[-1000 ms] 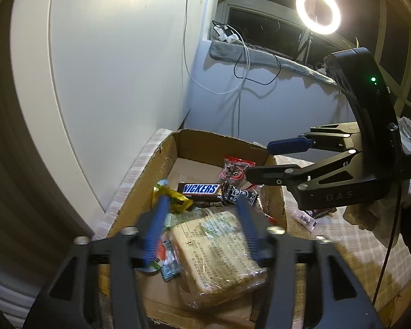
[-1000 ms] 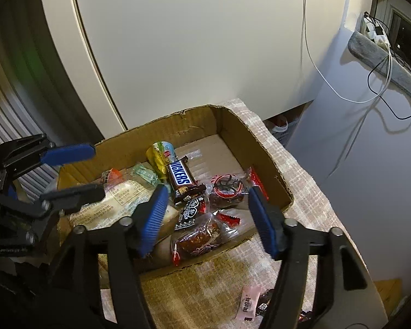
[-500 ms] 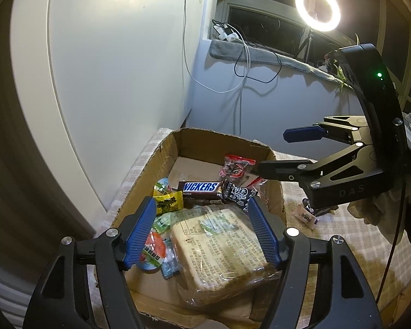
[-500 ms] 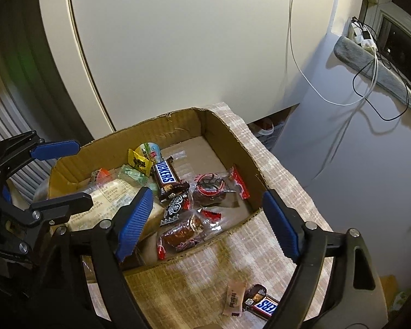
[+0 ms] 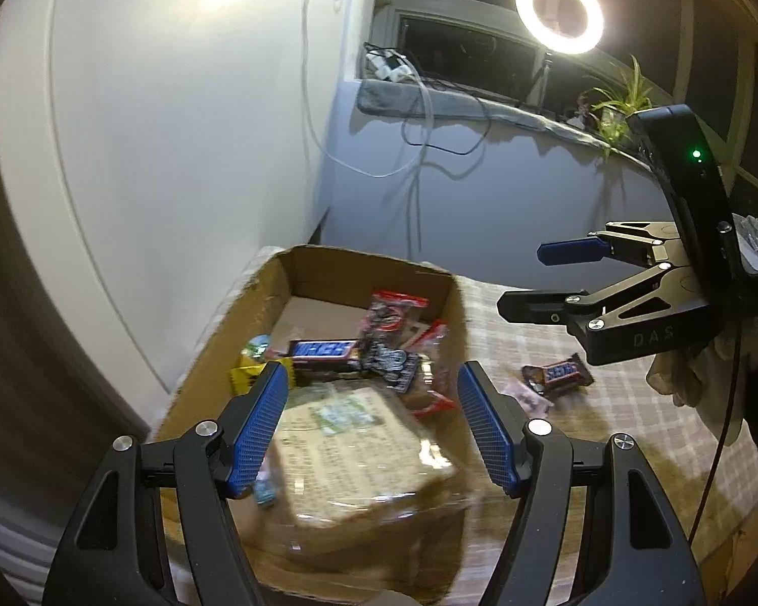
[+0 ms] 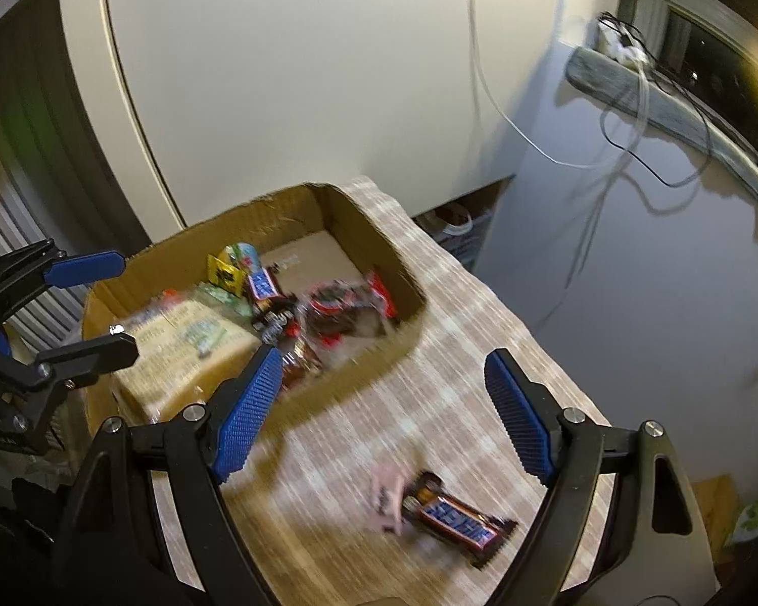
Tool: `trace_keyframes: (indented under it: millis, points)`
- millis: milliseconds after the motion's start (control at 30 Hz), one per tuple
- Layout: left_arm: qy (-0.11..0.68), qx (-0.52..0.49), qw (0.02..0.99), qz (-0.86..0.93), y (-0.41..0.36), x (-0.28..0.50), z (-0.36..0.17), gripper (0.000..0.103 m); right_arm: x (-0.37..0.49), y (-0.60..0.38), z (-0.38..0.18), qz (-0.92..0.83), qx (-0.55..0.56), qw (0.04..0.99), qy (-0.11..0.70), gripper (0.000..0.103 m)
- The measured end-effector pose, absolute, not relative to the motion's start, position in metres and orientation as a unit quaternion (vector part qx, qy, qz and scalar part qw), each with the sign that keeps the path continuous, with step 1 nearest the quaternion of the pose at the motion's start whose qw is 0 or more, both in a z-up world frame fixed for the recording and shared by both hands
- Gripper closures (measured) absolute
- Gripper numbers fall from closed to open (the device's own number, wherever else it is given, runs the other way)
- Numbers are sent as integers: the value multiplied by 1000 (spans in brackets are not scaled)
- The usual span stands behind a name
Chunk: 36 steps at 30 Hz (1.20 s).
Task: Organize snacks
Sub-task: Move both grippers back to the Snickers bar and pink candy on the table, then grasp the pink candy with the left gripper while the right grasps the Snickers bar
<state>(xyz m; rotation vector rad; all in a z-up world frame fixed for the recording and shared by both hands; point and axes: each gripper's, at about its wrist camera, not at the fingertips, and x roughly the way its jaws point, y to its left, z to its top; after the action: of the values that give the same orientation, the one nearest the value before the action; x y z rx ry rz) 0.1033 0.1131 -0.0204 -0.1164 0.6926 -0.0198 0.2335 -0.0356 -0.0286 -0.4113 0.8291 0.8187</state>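
A cardboard box sits on a tabletop covered with a checked cloth, beside a white wall panel. Inside the box lie a large clear-wrapped pack of bread, a chocolate bar in a brown and blue wrapper, a yellow candy, a green-topped cup and several red and black wrapped snacks toward the far side. The left hand-held gripper hovers over the near end of the box, above the bread pack, its blue pads spread apart and gripping nothing. The right hand-held gripper hangs over the cloth just outside the box; its jaws are released and empty. On the cloth in front of it lie a second chocolate bar and, touching its end, a small pink packet, both outside the box. In the left wrist view these two lie to the right of the box, below the right hand-held gripper. A ring light glows above a window sill carrying cables and a potted plant. The right wrist view is blurred.
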Motion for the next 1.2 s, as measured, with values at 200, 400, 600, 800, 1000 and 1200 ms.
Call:
trace_keyframes:
  millis: [200,400,600,800,1000,1200]
  points:
    - [342,-46,938,-35,87,107,-20,34,238,-75,-34,369,-188,817,401,18]
    - [348,-37,935,-60,59,112,-22,34,242,-106,-45,371,-190,808,416,18]
    - [358,-26,930,-82,33,117,-27,36,239,-122,-61,382,-212,793,426,19]
    - [370,-19,924,-96,13,123,-36,41,237,-129,-74,390,-228,779,434,27]
    - [387,-18,916,-107,-2,128,-47,50,239,-128,-84,404,-239,765,441,35]
    - [408,-26,905,-115,-12,138,-60,58,241,-118,-96,423,-256,747,445,41]
